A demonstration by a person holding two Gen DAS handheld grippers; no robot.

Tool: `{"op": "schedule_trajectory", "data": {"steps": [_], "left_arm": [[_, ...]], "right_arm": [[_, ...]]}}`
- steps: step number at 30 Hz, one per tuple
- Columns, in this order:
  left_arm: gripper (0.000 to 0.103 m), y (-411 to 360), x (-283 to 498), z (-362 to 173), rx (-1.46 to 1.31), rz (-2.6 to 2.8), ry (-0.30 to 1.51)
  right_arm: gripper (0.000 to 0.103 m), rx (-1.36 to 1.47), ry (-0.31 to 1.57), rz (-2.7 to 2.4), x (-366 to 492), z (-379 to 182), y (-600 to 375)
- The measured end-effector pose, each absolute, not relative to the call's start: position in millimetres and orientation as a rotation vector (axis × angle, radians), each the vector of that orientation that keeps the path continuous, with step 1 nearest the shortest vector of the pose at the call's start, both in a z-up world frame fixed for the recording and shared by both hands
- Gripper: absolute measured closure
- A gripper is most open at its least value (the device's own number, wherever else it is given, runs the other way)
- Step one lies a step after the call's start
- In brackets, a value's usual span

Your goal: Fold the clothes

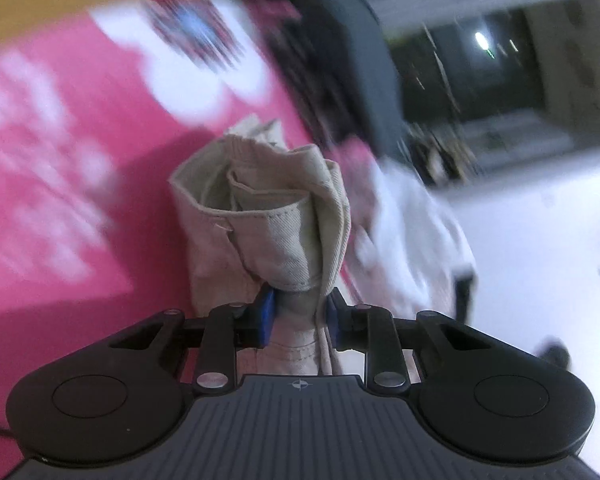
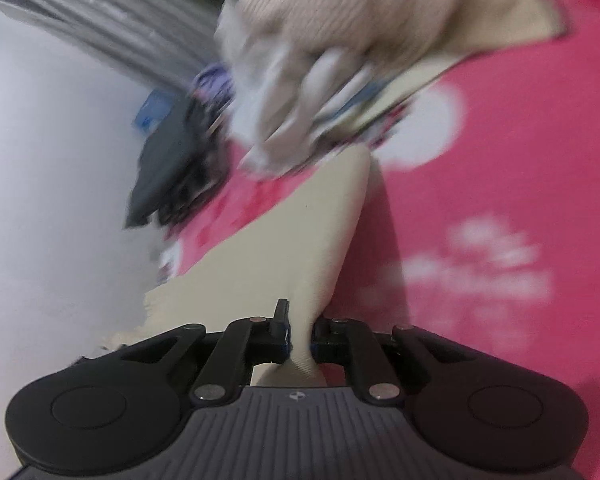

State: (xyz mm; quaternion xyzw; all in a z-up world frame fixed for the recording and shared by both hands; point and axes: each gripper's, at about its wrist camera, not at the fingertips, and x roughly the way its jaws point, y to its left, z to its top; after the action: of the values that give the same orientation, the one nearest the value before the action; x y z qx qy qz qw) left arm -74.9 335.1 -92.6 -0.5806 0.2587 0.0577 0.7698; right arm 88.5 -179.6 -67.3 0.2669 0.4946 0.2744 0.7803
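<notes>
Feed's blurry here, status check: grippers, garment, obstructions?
Left gripper shut on beige garment. Right gripper shut on cream cloth. Clothes pile beyond, not blocking.

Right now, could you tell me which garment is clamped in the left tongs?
The beige twill garment, bunched between the left tongs, showing seams; the dark clothes lie beyond on the pink sheet.

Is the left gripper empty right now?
No, the left gripper is clamped on a bunched fold of the beige garment, which stands up between its blue pads.

Pink floral bedsheet (image 1: 60, 184), white floor (image 2: 40, 160)
</notes>
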Motion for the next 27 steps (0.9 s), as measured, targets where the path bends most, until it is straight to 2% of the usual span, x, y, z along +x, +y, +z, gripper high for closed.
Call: {"op": "schedule_trajectory", "data": {"steps": [3, 6, 7, 8, 10, 11, 12, 14, 16, 19, 22, 27], "left_arm": [[0.079, 290, -48, -100, -1.237, -0.027, 0.65], [0.079, 260, -36, -118, -1.194, -0.081, 0.742], [0.078, 252, -34, -125, -1.18, -0.088, 0.77], [0.078, 244, -32, -132, -1.165, -0.095, 0.796], [0.072, 251, -31, -143, -1.143, -0.079, 0.828], [0.071, 255, -32, -141, -1.129, -0.094, 0.852], [0.071, 260, -33, -139, -1.115, -0.108, 0.875], [0.071, 268, -34, -135, -1.084, -0.138, 0.92], [0.068, 275, -43, -116, -0.927, -0.119, 0.939], [0.066, 288, -59, -85, -0.702, -0.054, 0.899], [0.065, 295, -71, -63, -0.618, -0.045, 0.803], [0.065, 249, -41, -61, -0.499, -0.161, 0.765]], "right_arm": [[0.093, 0.561, 1.036, 0.48, 64, -53, -243], [0.092, 0.603, 1.056, 0.373, 36, -63, -295], [0.089, 0.626, 1.086, 0.341, 28, -74, -306], [0.082, 0.644, 1.116, 0.3, 20, -87, -315], [0.077, 0.621, 1.164, 0.198, 7, -110, -321], [0.062, 0.617, 1.166, 0.158, 1, -117, -324], [0.061, 0.657, 1.147, 0.139, -7, -120, -329], [0.061, 0.734, 1.091, 0.099, -20, -119, -341], [0.062, 0.697, 1.023, 0.041, -31, -103, -345], [0.063, 0.591, 0.925, 0.035, -42, -70, -337], [0.063, 0.48, 0.834, 0.132, -44, -38, -306], [0.063, 0.279, 0.808, 0.307, -27, -30, -232]]}}
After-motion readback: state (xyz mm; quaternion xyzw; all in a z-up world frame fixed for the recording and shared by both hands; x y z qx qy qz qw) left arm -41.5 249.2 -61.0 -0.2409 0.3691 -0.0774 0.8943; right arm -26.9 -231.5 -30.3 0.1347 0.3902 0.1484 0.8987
